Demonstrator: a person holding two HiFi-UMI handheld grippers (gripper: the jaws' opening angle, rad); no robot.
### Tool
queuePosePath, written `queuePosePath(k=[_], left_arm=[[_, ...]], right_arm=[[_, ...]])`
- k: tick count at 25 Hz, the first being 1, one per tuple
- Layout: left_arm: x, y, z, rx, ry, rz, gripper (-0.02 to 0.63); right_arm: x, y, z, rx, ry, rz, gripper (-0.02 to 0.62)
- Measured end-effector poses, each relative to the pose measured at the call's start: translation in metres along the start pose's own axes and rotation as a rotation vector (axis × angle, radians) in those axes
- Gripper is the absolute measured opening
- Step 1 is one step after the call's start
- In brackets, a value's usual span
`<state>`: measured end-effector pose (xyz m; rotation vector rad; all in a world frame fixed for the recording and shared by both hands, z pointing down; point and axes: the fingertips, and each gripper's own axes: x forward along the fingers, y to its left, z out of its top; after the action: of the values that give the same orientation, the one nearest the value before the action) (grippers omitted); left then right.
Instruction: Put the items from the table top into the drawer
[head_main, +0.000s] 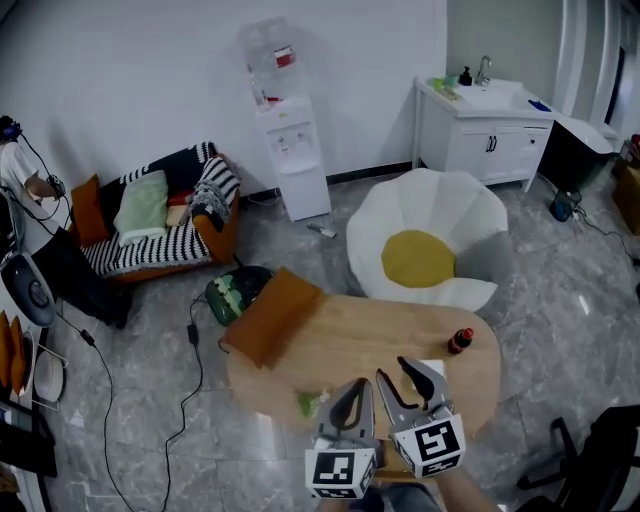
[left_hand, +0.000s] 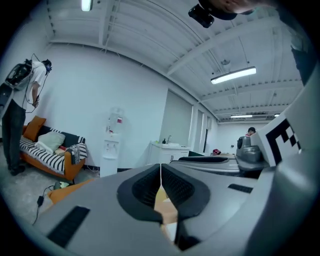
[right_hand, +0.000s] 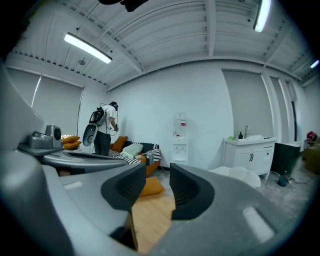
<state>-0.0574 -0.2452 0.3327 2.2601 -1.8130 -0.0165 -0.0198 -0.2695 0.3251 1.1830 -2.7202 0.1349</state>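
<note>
Bottle (head_main: 460, 340) sat on the counter (head_main: 360, 335) beyond the right hand-held gripper (head_main: 396, 371), apparently open to take it; left hand-held gripper (head_main: 352, 392) was closed, empty.

The room is bright and evenly lit. Light comes from ceiling strip lamps (right_hand: 87, 48), and one (left_hand: 233, 75) glares white in my left gripper view. Shadows are soft: only a faint one lies beneath the wooden table (head_main: 370, 340), and the polished grey floor (head_main: 140, 450) carries a pale sheen. Both gripper views bend strongly and go dark at the rounded corners. My left gripper (left_hand: 161, 167) and right gripper (right_hand: 158, 172) look slightly soft so close to the lens. The head view is sharp, though the white wall (head_main: 120, 70) bows towards the edges.
</note>
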Motion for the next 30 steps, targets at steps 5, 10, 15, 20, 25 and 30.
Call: queuePosePath(k=[5, 10, 15, 20, 25, 30], left_arm=[[0.005, -0.009, 0.033, 0.010, -0.051, -0.018, 0.014], [0.005, -0.020, 0.048, 0.012, -0.060, -0.033, 0.014], [0.002, -0.030, 0.064, 0.023, -0.068, -0.063, 0.014], [0.002, -0.039, 0.076, 0.049, -0.082, -0.089, 0.014], [0.000, -0.051, 0.087, 0.077, -0.087, -0.121, 0.014], [0.000, -0.056, 0.085, 0.082, -0.089, -0.122, 0.014]], right_arm=[[-0.011, -0.010, 0.032, -0.006, -0.049, -0.046, 0.117], [-0.021, -0.014, 0.045, -0.015, -0.070, -0.080, 0.091], [-0.027, -0.007, 0.070, -0.008, -0.101, -0.084, 0.075], [-0.036, -0.010, 0.081, -0.014, -0.115, -0.116, 0.034], [-0.047, -0.015, 0.090, -0.001, -0.130, -0.156, 0.026], [-0.055, -0.017, 0.093, 0.010, -0.126, -0.151, 0.003]])
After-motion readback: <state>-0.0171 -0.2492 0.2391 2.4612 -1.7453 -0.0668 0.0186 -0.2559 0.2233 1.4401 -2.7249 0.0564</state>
